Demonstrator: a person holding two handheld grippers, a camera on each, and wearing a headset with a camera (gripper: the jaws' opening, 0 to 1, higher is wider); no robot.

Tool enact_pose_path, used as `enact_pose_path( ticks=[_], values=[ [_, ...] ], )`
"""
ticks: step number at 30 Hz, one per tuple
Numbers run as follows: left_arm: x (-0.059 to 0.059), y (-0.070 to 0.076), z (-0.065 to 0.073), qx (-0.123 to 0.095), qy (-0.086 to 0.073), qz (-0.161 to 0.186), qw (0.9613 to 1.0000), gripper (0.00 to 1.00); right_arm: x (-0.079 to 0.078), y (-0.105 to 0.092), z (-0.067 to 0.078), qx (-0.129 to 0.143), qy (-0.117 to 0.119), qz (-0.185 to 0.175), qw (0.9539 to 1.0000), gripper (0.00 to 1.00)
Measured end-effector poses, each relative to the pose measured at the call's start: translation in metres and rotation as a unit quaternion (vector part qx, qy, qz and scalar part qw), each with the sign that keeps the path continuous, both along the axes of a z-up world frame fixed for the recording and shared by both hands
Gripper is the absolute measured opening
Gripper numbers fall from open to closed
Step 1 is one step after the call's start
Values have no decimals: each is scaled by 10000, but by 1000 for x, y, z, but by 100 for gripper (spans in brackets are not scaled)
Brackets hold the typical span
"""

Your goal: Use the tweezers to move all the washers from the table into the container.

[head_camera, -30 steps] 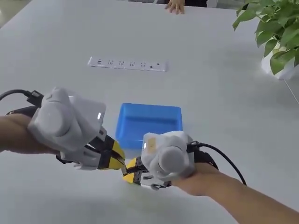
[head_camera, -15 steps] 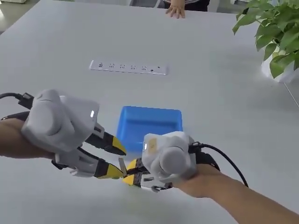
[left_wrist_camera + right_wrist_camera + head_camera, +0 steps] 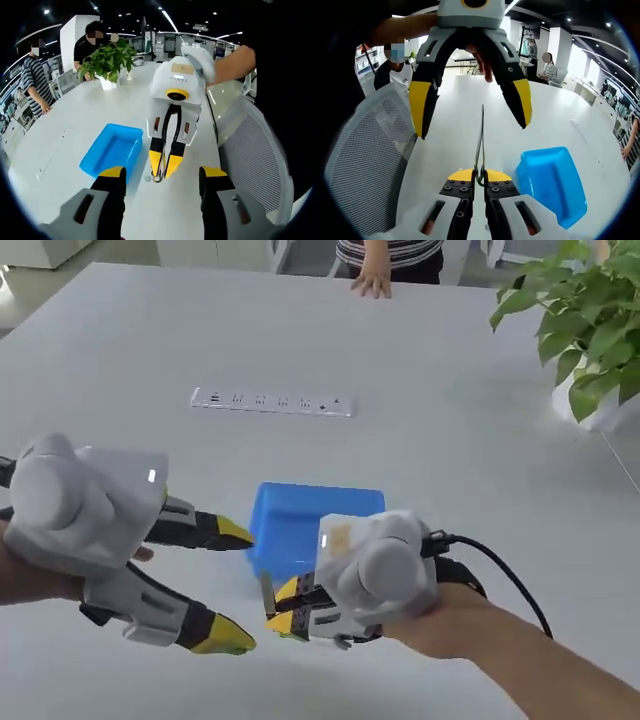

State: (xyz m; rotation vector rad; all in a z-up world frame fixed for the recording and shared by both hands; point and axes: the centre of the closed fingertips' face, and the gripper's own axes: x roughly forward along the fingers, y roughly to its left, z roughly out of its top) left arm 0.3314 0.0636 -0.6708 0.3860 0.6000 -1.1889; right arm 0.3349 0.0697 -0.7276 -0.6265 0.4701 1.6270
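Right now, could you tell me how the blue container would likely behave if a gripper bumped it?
The blue container looks like thin plastic, so probably light. On the smooth table it would likely slide rather than tip, since it sits low and wide.

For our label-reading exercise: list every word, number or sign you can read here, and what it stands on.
The tan label on the right gripper: print too blurred to read.
The power strip: marks too small to read.
No other legible text.

Bare table (image 3: 480, 470) separates the container (image 3: 300, 508) from the power strip (image 3: 272, 402) and plant (image 3: 585, 320).
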Motion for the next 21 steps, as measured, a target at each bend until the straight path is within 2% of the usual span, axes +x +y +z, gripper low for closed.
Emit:
enact_pose_path(
  ticks=[2, 9, 13, 18, 21],
  values=[
    [1, 2, 0, -44, -3, 100, 9999, 70, 2, -2, 7, 41, 43, 2, 10000, 7],
    [-3, 7, -2, -148, -1, 321, 9994, 81, 13, -8, 29, 128, -55, 12, 9999, 7],
    [-4, 9, -2, -217, 54, 453, 9987, 84, 23, -9, 44, 205, -92, 13, 9997, 7],
    [-4, 9, -1, -341, 63, 582, 9977, 92, 36, -8, 55, 254, -186, 63, 9995, 7],
    [-3, 9, -1, -343, 68, 613, 9975, 94, 45, -7, 57, 246, -269, 80, 9993, 7]
  ],
)
